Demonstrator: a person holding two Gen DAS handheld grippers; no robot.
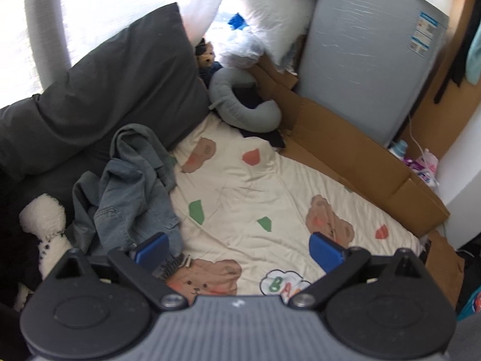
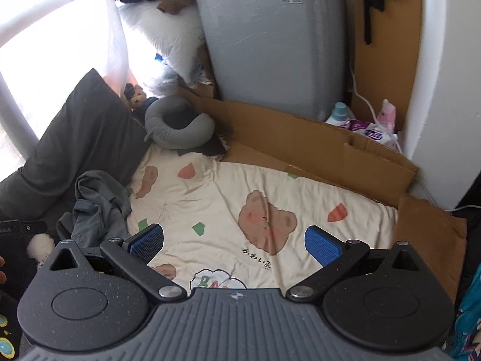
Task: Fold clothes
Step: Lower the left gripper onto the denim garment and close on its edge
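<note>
While both grippers hang over the bed sheet (image 2: 210, 198), left gripper (image 1: 239, 251) and right gripper (image 2: 234, 243) have jaws wide, holding nothing. Clothes pile (image 1: 135, 186) sits crumpled at the sheet's left edge, against the dark pillow (image 1: 120, 81). Sheet's middle is open. Right edge is hemmed by cardboard (image 2: 315, 147); far end by neck pillow (image 2: 177, 126) and grey appliance (image 2: 270, 42).

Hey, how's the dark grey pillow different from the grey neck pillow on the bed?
The dark grey pillow is charcoal, large and rectangular; the neck pillow is lighter grey, smaller and curled into a U. The dark grey pillow leans propped along the window side, while the neck pillow lies at the head of the bear-print sheet. Both are soft and untouched by either gripper.
</note>
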